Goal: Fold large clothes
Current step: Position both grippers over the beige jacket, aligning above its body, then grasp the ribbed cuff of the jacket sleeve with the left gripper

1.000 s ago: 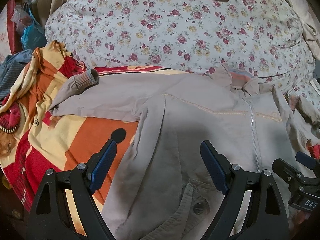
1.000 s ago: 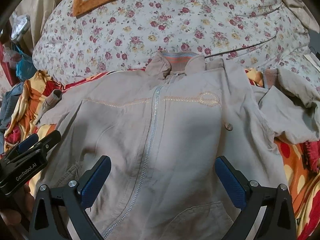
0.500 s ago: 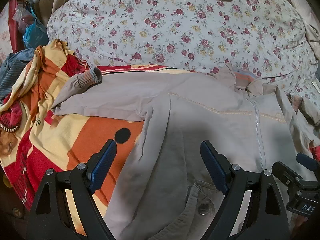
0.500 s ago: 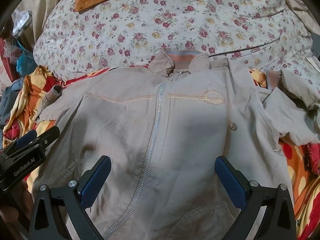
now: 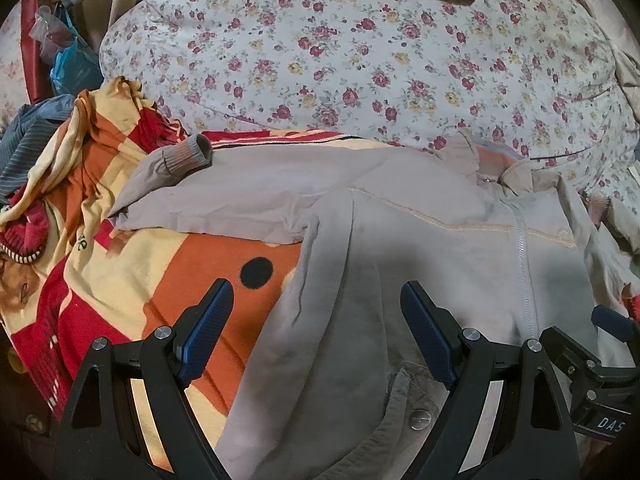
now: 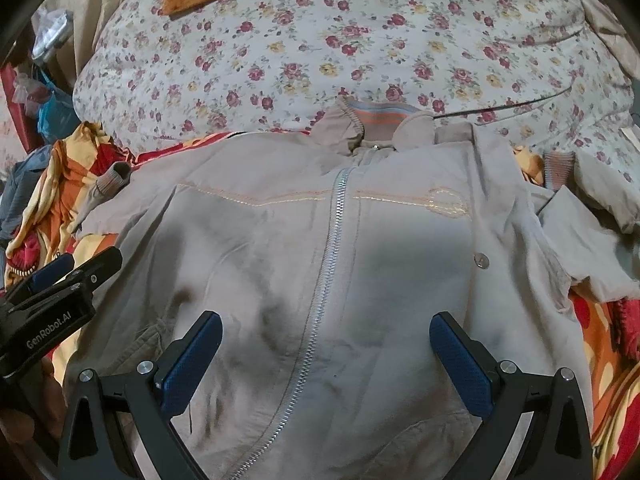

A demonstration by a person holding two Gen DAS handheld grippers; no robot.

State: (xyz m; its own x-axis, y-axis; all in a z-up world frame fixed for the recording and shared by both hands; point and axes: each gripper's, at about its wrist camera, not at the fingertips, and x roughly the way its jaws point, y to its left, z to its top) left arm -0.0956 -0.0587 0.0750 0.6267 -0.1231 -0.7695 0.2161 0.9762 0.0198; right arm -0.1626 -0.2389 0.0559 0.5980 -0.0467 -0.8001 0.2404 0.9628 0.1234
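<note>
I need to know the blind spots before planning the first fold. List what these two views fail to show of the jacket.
- Jacket hem: cut off by the bottom edge in both views, behind the open right gripper and open left gripper.
- Right sleeve: crumpled; its lie is unclear, and the left wrist view crops it.
- Left sleeve underside: hidden against the blanket.
- Jacket back: face down, unseen.

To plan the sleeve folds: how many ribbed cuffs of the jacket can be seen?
2. One cuff lies at the jacket's left on the blanket; the other lies at its right, near the quilt.
</note>
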